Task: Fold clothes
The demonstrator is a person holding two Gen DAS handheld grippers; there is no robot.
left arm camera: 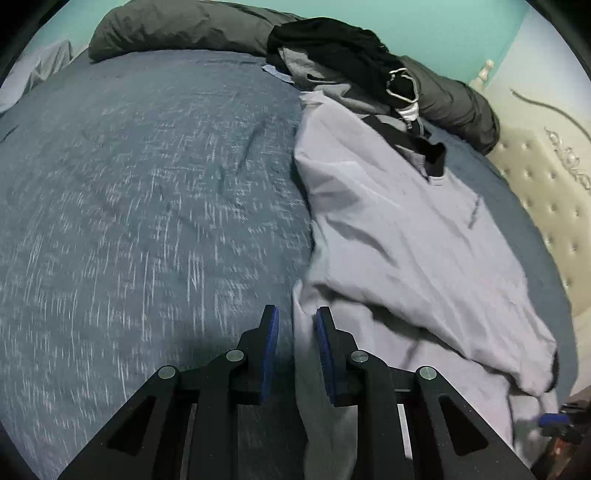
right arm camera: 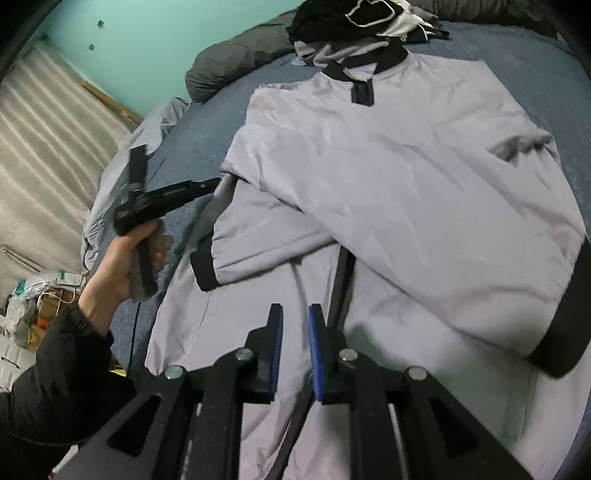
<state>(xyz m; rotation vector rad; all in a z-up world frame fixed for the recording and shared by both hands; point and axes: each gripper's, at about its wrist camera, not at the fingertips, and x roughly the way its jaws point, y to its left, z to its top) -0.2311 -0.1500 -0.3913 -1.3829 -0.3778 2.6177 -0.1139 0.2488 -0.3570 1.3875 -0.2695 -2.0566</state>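
Note:
A light grey jacket (right arm camera: 388,177) with black collar and cuffs lies spread on the blue bedspread (left arm camera: 147,184); both sleeves are folded across its front. It also shows in the left wrist view (left arm camera: 399,236). My left gripper (left arm camera: 296,314) is open, its jaws astride the jacket's left edge, with nothing gripped. From the right wrist view it (right arm camera: 218,181) hovers at the jacket's left side, held by a hand. My right gripper (right arm camera: 295,310) is open just above the jacket's lower front, empty.
A pile of black and grey clothes (left arm camera: 332,48) lies at the head of the bed by dark grey pillows (left arm camera: 177,29). A tufted beige headboard (left arm camera: 546,184) stands at the right. Bags and clutter (right arm camera: 33,306) sit on the floor left of the bed.

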